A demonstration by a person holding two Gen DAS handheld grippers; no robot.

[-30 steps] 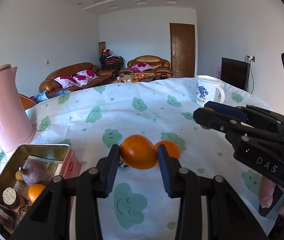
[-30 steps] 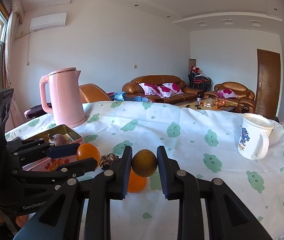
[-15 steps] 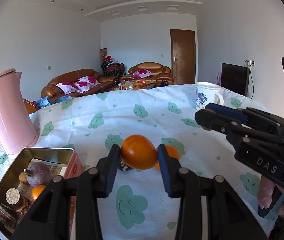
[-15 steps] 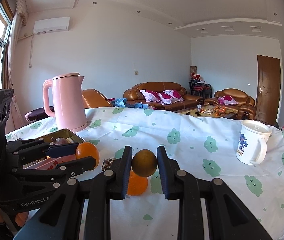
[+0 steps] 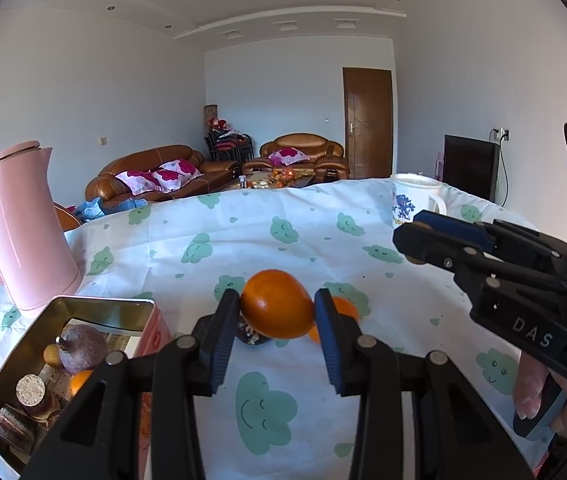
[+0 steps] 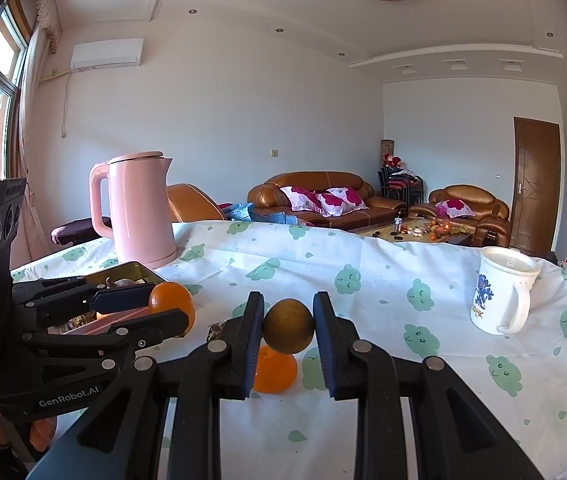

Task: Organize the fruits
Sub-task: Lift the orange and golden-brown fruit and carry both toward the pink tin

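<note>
Fruits are partly sorted: the left gripper [image 5: 277,314] clamps an orange fruit [image 5: 277,304] between its jaws, and the right gripper [image 6: 288,326] pinches a brownish-green fruit [image 6: 288,325], both lifted above the cloth. Just beyond and below the jaws, one more orange [image 6: 275,370] lies on the tablecloth [image 6: 363,280], beside what may be a dark wrapper. Left of the left jaws, the open tin [image 5: 95,308] already holds several pieces, so three remain.
</note>
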